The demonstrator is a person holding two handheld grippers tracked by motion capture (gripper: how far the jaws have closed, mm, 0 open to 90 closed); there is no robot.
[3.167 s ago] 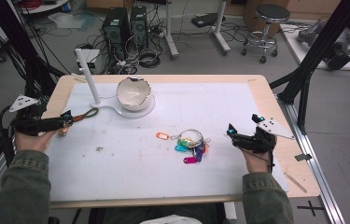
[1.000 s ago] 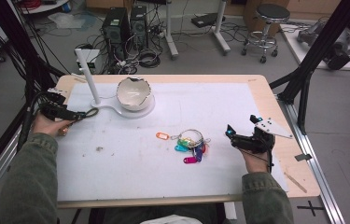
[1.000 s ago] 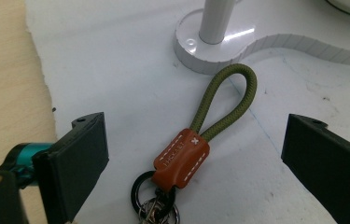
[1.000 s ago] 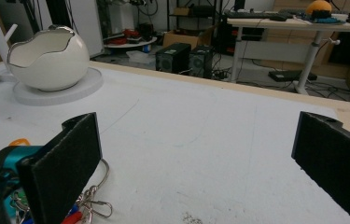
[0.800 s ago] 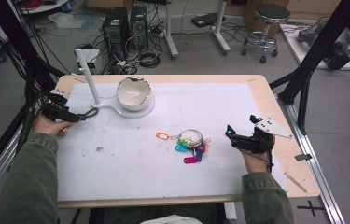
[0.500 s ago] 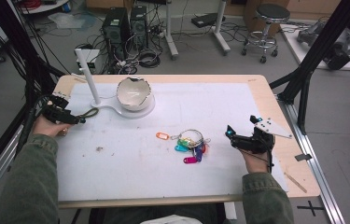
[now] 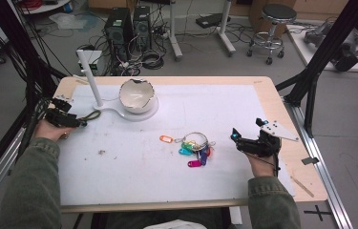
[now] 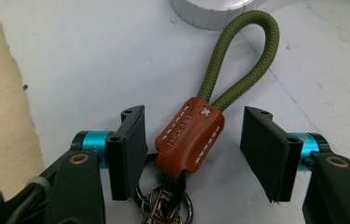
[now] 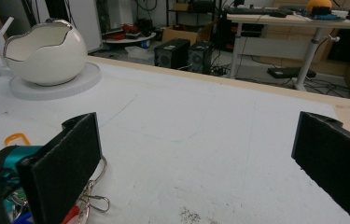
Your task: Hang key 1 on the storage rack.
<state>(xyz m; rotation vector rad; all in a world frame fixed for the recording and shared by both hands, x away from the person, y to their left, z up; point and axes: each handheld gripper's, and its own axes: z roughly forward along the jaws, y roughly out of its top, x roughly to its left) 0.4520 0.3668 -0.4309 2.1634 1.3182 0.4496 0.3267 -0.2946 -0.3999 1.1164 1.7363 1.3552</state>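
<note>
A keychain with an olive rope loop (image 8: 238,60) and a brown leather tab (image 8: 189,137) lies at the table's left, metal rings (image 8: 163,203) at its near end. My left gripper (image 8: 196,158) straddles the tab; its jaws have just been closing, and a gap still shows on each side, wider on the right. In the high view that gripper (image 7: 77,122) points at the rope loop (image 7: 91,114). My right gripper (image 7: 236,137) rests at the right, wide open and empty (image 9: 210,154), beside a ring of coloured key tags (image 7: 195,148).
A white egg-shaped bowl (image 7: 137,94) sits on a round white base (image 7: 152,112) with an upright white post (image 7: 87,76) at the back left. An orange tag (image 7: 166,139) lies left of the key bunch. The wooden table edge (image 7: 305,157) runs along the right.
The left hand has shifted toward the back of the table and onto the keychain, and its jaws have narrowed around the leather tab. The right gripper has stayed put.
</note>
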